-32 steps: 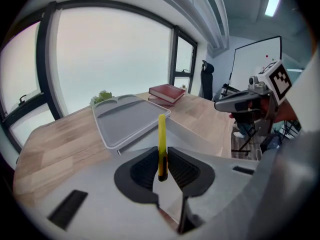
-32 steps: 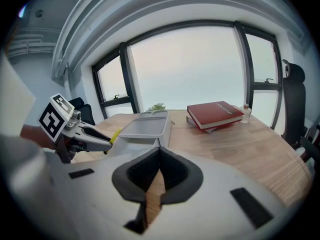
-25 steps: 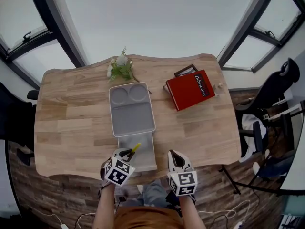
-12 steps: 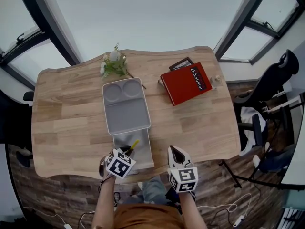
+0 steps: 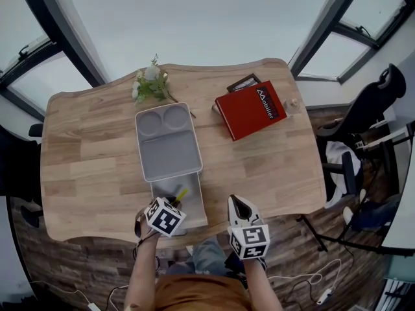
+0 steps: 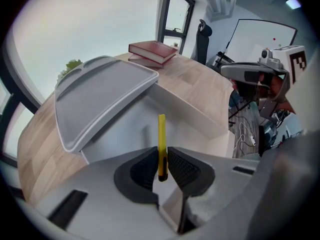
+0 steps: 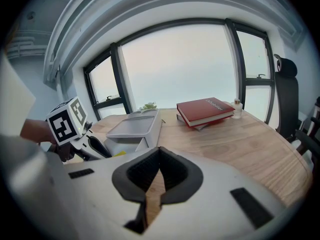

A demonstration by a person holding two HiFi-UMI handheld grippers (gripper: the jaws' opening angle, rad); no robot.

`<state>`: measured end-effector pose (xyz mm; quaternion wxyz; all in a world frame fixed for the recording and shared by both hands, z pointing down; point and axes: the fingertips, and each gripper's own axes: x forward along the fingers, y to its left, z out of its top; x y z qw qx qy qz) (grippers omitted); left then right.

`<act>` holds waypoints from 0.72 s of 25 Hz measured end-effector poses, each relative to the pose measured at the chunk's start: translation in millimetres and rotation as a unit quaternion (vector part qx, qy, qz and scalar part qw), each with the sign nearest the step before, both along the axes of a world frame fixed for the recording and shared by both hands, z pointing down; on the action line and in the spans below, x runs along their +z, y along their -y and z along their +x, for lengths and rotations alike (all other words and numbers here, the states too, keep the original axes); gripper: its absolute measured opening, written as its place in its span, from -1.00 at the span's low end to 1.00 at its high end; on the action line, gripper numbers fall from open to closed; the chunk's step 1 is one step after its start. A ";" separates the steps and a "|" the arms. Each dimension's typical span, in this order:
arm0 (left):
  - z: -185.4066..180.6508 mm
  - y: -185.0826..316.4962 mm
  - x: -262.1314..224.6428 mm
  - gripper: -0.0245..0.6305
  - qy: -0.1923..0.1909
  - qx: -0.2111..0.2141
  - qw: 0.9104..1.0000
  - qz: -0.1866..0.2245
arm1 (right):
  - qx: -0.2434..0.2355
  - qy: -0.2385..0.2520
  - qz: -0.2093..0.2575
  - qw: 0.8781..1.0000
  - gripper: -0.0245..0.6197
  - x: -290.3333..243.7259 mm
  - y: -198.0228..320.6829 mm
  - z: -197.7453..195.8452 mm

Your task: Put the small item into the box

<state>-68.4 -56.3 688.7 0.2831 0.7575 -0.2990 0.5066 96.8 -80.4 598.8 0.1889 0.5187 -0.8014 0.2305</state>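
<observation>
A thin yellow stick (image 6: 161,143) stands between the jaws of my left gripper (image 6: 162,170), which is shut on it. In the head view the yellow stick (image 5: 181,194) pokes over the open grey box (image 5: 192,203) at the table's near edge, with the left gripper (image 5: 171,206) at the box's left side. The box's grey lid (image 5: 167,140) lies partly over the box's far end. My right gripper (image 5: 238,205) hovers to the right of the box, shut and empty. In the right gripper view the grey box (image 7: 132,143) and lid (image 7: 136,125) lie to the left.
A red book (image 5: 251,108) lies at the back right on a darker item, with a small bottle (image 5: 293,102) beside it. A sprig of flowers (image 5: 150,83) sits behind the lid. An office chair (image 5: 369,109) stands off the table's right end.
The left gripper and the yellow stick have lowered slightly toward the box's inside. The head camera has shifted, so the table looks displaced. The right gripper has stayed put.
</observation>
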 end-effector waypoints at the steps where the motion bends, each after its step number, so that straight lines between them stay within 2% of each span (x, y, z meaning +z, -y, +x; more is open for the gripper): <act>1: 0.1 -0.2 0.5 -0.73 0.003 0.002 1.000 -0.002 | 0.000 0.000 0.000 1.000 -0.91 0.0 0.4 -0.2; 13: 0.0 -2.6 15.0 -0.73 0.064 0.033 0.997 -0.025 | -0.005 -0.007 -0.005 1.000 -0.91 3.5 2.0 1.0; 18: -0.8 -0.1 16.4 -0.73 0.075 0.037 0.996 -0.024 | -0.003 -0.008 -0.005 1.000 -0.91 3.5 2.8 4.6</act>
